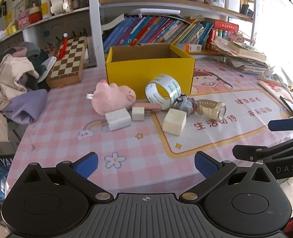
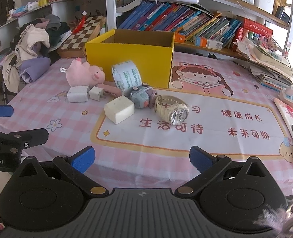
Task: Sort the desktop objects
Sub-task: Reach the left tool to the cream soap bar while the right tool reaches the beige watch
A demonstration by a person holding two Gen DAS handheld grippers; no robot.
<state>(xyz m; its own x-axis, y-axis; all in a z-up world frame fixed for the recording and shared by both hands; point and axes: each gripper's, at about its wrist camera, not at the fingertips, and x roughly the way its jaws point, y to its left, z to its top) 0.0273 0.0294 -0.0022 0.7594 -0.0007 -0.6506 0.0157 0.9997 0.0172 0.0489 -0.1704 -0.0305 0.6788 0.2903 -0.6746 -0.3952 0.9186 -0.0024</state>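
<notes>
We are holding both tongs low at the near edge of the desk (image 1: pixel 53 119), which is wearing a pink checked cloth; the left tongs (image 1: pixel 146 165) and the right tongs (image 2: pixel 142 157) are both gaping wide with nothing between their blue pads. The things to sort are lying well ahead of us in a cluster, just in front of an open yellow box (image 1: pixel 150 69): a pink plush pig (image 1: pixel 112 99), a roll of clear tape (image 1: pixel 163 91) standing on edge, two white chargers (image 1: pixel 118 119) side by side, a cream block (image 1: pixel 174 121), a small grey toy camera (image 2: pixel 140 97) and a cream wristwatch (image 2: pixel 173 109). We judge that sorting is only starting, since nothing is gripped and the box is looking empty as far as we are seeing in. The next move is calling for a reach forward to one item, probably the nearest block or watch. The right view is showing the watch face and the camera clearly; the left view is showing through the tape's hollow core
</notes>
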